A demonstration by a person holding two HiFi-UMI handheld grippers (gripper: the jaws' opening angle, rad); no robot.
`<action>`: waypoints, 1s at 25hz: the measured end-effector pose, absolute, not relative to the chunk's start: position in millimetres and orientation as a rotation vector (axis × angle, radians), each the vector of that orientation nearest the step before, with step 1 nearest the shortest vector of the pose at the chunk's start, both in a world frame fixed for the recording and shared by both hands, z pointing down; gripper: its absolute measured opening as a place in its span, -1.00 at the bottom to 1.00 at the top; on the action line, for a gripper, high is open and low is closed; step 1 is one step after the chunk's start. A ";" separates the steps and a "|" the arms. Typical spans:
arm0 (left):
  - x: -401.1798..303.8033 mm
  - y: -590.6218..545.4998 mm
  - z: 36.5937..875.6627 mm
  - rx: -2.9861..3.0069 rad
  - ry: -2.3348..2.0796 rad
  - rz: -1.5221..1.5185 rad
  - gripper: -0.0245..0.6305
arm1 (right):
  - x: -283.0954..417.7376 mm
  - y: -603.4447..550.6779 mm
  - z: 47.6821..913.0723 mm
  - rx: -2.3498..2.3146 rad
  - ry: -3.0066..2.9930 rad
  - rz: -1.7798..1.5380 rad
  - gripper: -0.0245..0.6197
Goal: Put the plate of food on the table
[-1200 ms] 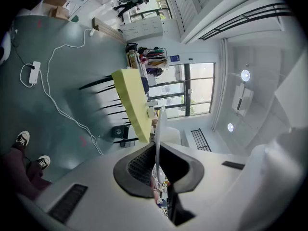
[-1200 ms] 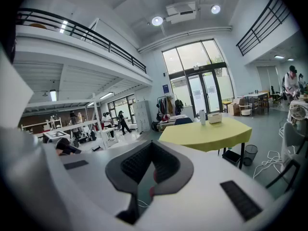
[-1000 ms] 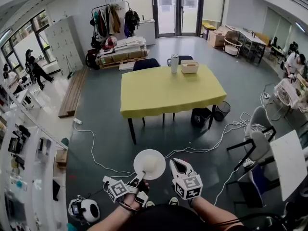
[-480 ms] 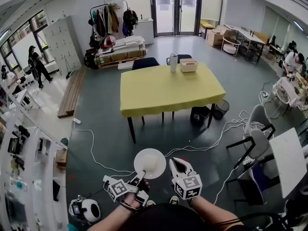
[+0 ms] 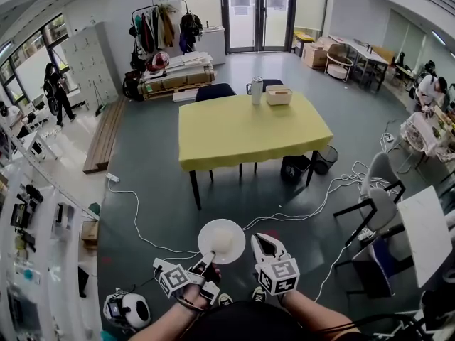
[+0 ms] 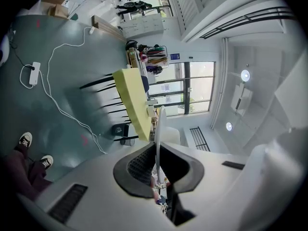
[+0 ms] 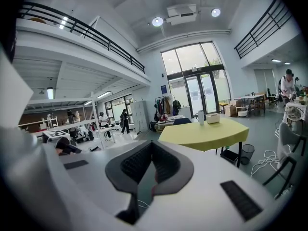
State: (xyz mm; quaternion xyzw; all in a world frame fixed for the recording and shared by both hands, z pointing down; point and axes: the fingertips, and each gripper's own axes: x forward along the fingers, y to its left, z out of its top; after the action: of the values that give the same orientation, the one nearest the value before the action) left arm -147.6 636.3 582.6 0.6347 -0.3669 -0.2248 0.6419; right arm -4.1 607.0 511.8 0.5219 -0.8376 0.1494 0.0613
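Where the plate sits: plate (image 5: 221, 241) (image 6: 158, 129) held level above the floor (image 5: 153, 190), at 6 o'clock from the bench (image 5: 249, 130) and well apart from it.
Plate contents: food (image 5: 223, 243), one pale mound at the plate's middle; kind cannot be told.
Left gripper (image 5: 207, 261) (image 6: 157, 163): fingers clamped on the plate's rim at its 6 o'clock edge; in the left gripper view the plate runs edge-on between them.
Right gripper (image 5: 260, 239) (image 7: 152, 146): fingers together, nothing between them; just beside the plate at its 3 o'clock, not touching it.
Bench: yellow cloth over the top, dark legs.
Bench load: open box (image 5: 279, 96) at the far edge, 1 o'clock; contents not visible. Tall pale flask (image 5: 257, 91) just beside the box at its 9 o'clock.
Floor container: dark bin (image 5: 326, 162) at the bench's 4 o'clock; contents cannot be told.
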 end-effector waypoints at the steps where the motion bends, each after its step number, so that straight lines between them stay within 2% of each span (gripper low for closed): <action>1: -150.1 636.9 582.9 1.447 -0.834 -0.511 -0.85 | -6.6 608.3 512.4 1.581 -2.530 0.454 -0.89; 15: -181.0 629.5 587.9 1.460 -0.790 -0.491 -0.84 | -35.3 617.7 520.3 1.638 -2.473 0.474 -0.89; 25: -178.1 578.3 597.6 1.456 -0.789 -0.491 -0.85 | -27.6 559.0 524.2 1.652 -2.477 0.490 -0.89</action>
State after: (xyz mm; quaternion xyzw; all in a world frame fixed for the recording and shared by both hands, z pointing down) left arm -178.1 578.3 597.6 0.6408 -0.3473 -0.2160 0.6497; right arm -27.6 559.0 524.2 0.5464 -0.8194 0.1621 0.0619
